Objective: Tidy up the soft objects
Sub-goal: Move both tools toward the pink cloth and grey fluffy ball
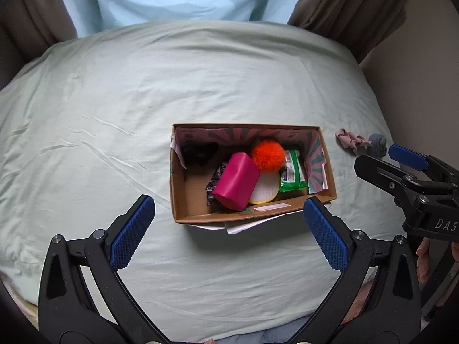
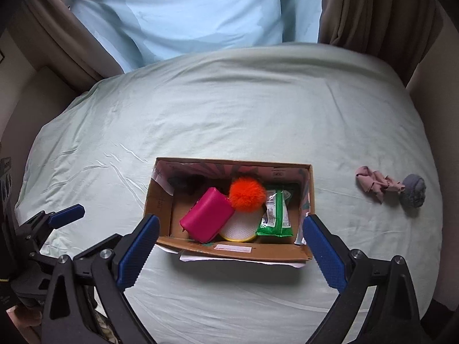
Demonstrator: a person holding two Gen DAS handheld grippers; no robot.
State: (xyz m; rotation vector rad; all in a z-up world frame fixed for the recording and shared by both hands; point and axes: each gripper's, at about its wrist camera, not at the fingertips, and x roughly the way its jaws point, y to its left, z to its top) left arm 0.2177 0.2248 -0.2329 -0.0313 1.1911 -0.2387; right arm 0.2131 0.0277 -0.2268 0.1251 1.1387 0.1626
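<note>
Left wrist view is showing the left gripper (image 1: 229,225) hovering with jaws released before the cardboard box (image 1: 183,197). Right gripper (image 2: 231,242) is gaping too, holding nothing; pink cloth (image 2: 375,186) is lying right of the box.

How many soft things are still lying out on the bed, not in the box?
2. A crumpled pink cloth lies on the sheet right of the cardboard box, and a grey fuzzy ball sits just beyond it, touching or nearly so. None seem hidden.
</note>
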